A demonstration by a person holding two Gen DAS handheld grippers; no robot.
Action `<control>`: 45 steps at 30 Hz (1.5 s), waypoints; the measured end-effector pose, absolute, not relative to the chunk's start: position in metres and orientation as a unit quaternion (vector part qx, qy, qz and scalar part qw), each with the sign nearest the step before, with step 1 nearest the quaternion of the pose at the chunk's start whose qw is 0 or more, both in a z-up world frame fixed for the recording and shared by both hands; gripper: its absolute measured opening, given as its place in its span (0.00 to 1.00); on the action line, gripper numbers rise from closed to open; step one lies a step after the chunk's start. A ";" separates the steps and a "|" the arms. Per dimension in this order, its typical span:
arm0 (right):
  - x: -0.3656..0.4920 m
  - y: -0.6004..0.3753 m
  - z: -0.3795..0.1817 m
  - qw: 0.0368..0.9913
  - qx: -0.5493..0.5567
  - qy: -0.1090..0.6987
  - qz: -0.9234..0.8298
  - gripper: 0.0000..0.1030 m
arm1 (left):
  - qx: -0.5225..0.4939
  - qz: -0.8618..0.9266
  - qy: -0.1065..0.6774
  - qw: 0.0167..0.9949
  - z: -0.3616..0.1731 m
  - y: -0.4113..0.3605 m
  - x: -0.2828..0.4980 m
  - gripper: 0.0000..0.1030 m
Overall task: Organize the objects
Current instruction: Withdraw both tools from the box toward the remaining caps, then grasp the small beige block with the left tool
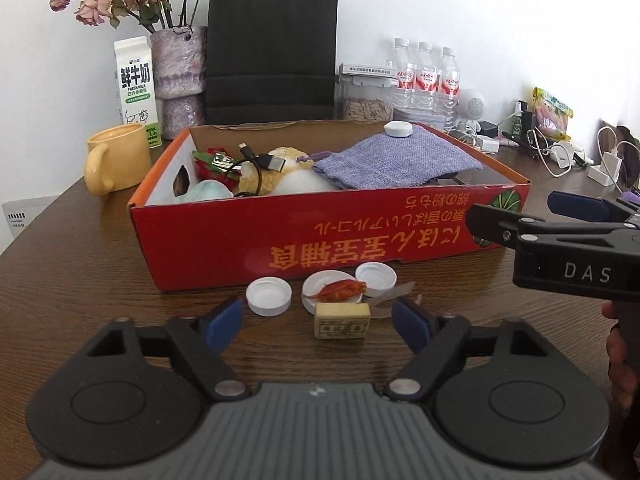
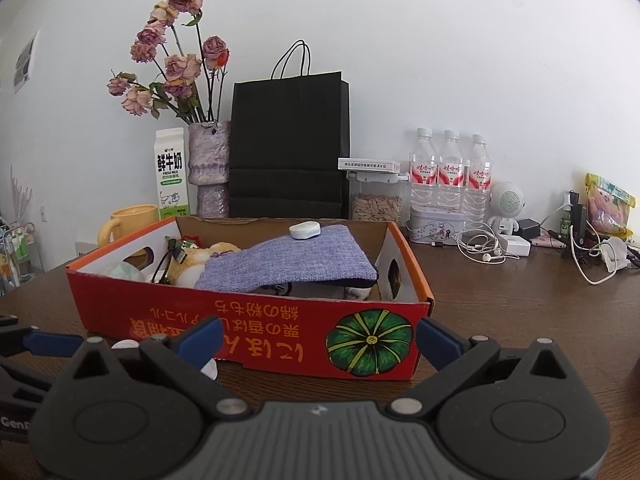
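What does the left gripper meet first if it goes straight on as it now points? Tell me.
Most likely the small tan block, which lies on the table between the open left gripper pads. Just beyond it are the white caps and the red box. Depth is uncertain.

A printed cardboard box [image 1: 304, 240] sits on glossy dark wood-grain table [image 1: 80, 280], holding a coarse-woven purple cloth [image 1: 396, 160].

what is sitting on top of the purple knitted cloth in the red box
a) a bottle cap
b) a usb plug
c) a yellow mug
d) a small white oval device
d: a small white oval device rests on the raised far end of the purple cloth inside the red box.
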State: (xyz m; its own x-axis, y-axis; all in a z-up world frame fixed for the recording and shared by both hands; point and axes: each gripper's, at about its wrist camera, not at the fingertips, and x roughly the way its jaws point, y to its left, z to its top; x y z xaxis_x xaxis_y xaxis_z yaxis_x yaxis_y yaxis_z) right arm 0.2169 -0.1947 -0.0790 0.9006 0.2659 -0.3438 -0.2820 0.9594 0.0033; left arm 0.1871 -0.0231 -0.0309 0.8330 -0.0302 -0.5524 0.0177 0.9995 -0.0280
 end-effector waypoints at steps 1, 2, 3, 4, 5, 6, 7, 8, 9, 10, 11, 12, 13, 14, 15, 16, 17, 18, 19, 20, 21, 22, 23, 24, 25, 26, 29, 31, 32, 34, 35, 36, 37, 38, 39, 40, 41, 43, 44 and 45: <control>0.217 -0.195 -0.079 0.975 -0.024 0.173 0.141 1.00 | -0.016 -0.017 0.292 0.956 -0.032 -0.024 0.189 0.57; 0.217 -0.194 -0.079 0.975 -0.024 0.173 0.141 1.00 | -0.021 -0.022 0.296 0.955 -0.033 -0.025 0.191 0.39; 0.217 -0.194 -0.079 0.975 -0.024 0.173 0.141 1.00 | -0.026 -0.026 0.299 0.954 -0.033 -0.025 0.192 0.30; 0.217 -0.194 -0.079 0.975 -0.024 0.173 0.141 1.00 | -0.029 -0.029 0.298 0.954 -0.033 -0.025 0.192 0.30; 0.217 -0.194 -0.079 0.975 -0.024 0.173 0.141 1.00 | -0.032 -0.032 0.294 0.955 -0.032 -0.024 0.190 0.30; 0.217 -0.194 -0.079 0.975 -0.024 0.173 0.141 1.00 | -0.034 -0.033 0.289 0.956 -0.030 -0.024 0.188 0.30; 0.217 -0.194 -0.079 0.974 -0.024 0.173 0.141 1.00 | -0.036 -0.032 0.284 0.958 -0.028 -0.023 0.185 0.30; 0.217 -0.194 -0.079 0.974 -0.024 0.173 0.142 1.00 | -0.039 -0.030 0.281 0.959 -0.026 -0.022 0.183 0.30; 0.217 -0.194 -0.080 0.974 -0.025 0.173 0.142 1.00 | -0.041 -0.028 0.279 0.959 -0.026 -0.020 0.182 0.30; 0.217 -0.193 -0.080 0.974 -0.026 0.174 0.142 1.00 | -0.044 -0.023 0.278 0.959 -0.024 -0.018 0.180 0.30; 0.217 -0.193 -0.081 0.974 -0.027 0.175 0.142 1.00 | -0.047 -0.018 0.277 0.960 -0.024 -0.015 0.179 0.30; 0.217 -0.193 -0.081 0.974 -0.028 0.175 0.143 1.00 | -0.049 -0.015 0.276 0.960 -0.024 -0.012 0.178 0.30; 0.217 -0.192 -0.082 0.974 -0.029 0.176 0.143 1.00 | -0.052 -0.009 0.275 0.960 -0.023 -0.007 0.177 0.30; 0.218 -0.192 -0.082 0.973 -0.030 0.177 0.144 1.00 | -0.054 -0.003 0.274 0.960 -0.023 -0.003 0.176 0.30; 0.218 -0.192 -0.083 0.973 -0.031 0.177 0.145 1.00 | -0.056 0.003 0.273 0.960 -0.023 0.001 0.175 0.30; 0.218 -0.191 -0.083 0.973 -0.033 0.178 0.146 1.00 | -0.057 0.010 0.272 0.961 -0.022 0.005 0.174 0.30; 0.219 -0.190 -0.083 0.972 -0.035 0.179 0.147 1.00 | -0.059 0.017 0.269 0.961 -0.022 0.010 0.173 0.30; 0.219 -0.189 -0.083 0.972 -0.037 0.180 0.148 1.00 | -0.059 0.023 0.267 0.962 -0.021 0.014 0.172 0.30; 0.218 -0.189 -0.083 0.972 -0.037 0.179 0.149 1.00 | -0.059 0.030 0.265 0.962 -0.021 0.019 0.171 0.30; 0.218 -0.189 -0.083 0.971 -0.037 0.180 0.151 1.00 | -0.058 0.037 0.262 0.962 -0.021 0.023 0.170 0.30; 0.218 -0.188 -0.083 0.971 -0.038 0.181 0.151 1.00 | -0.057 0.044 0.261 0.963 -0.021 0.027 0.169 0.30; 0.219 -0.188 -0.083 0.971 -0.039 0.183 0.152 1.00 | -0.053 0.051 0.259 0.963 -0.022 0.031 0.168 0.30; 0.219 -0.187 -0.083 0.970 -0.040 0.185 0.153 1.00 | -0.050 0.056 0.258 0.963 -0.022 0.034 0.168 0.30; 0.219 -0.186 -0.083 0.970 -0.042 0.186 0.153 1.00 | -0.049 0.058 0.258 0.963 -0.022 0.037 0.167 0.30; 0.219 -0.185 -0.083 0.969 -0.045 0.187 0.153 1.00 | -0.050 0.059 0.258 0.963 -0.023 0.039 0.167 0.30; 0.219 -0.183 -0.084 0.969 -0.048 0.188 0.154 1.00 | -0.050 0.059 0.256 0.963 -0.023 0.041 0.166 0.30; 0.218 -0.180 -0.084 0.968 -0.055 0.189 0.156 1.00 | -0.048 0.060 0.251 0.965 -0.024 0.043 0.166 0.30; 0.217 -0.178 -0.084 0.967 -0.055 0.191 0.159 0.99 | -0.045 0.059 0.249 0.966 -0.025 0.043 0.166 0.30; 0.217 -0.176 -0.084 0.966 -0.056 0.192 0.161 0.99 | -0.043 0.059 0.249 0.966 -0.026 0.043 0.166 0.30; 0.215 -0.173 -0.084 0.965 -0.061 0.193 0.165 0.98 | -0.046 0.055 0.249 0.966 -0.027 0.044 0.167 0.30; 0.214 -0.171 -0.085 0.964 -0.062 0.195 0.169 0.96 | -0.046 0.053 0.248 0.966 -0.027 0.045 0.166 0.30; 0.214 -0.169 -0.085 0.963 -0.061 0.196 0.174 0.95 | -0.046 0.052 0.247 0.967 -0.027 0.046 0.166 0.30; 0.213 -0.166 -0.085 0.961 -0.062 0.199 0.181 0.93 | -0.046 0.052 0.247 0.966 -0.027 0.047 0.166 0.30; 0.212 -0.163 -0.085 0.960 -0.065 0.200 0.186 0.92 | -0.048 0.051 0.248 0.966 -0.027 0.047 0.166 0.30; 0.212 -0.160 -0.085 0.959 -0.068 0.201 0.189 0.91 | -0.050 0.051 0.250 0.966 -0.027 0.048 0.166 0.30; 0.211 -0.156 -0.085 0.958 -0.070 0.201 0.194 0.91 | -0.053 0.050 0.252 0.965 -0.027 0.049 0.167 0.30; 0.210 -0.152 -0.085 0.956 -0.072 0.202 0.201 0.87 | -0.055 0.049 0.252 0.965 -0.027 0.050 0.167 0.30; 0.209 -0.144 -0.086 0.951 -0.075 0.207 0.217 0.81 | -0.057 0.046 0.253 0.965 -0.028 0.051 0.167 0.30; 0.209 -0.140 -0.086 0.949 -0.079 0.210 0.222 0.79 | -0.058 0.045 0.252 0.965 -0.028 0.051 0.167 0.30; 0.209 -0.136 -0.086 0.947 -0.083 0.210 0.227 0.76 | -0.059 0.044 0.252 0.965 -0.028 0.051 0.167 0.30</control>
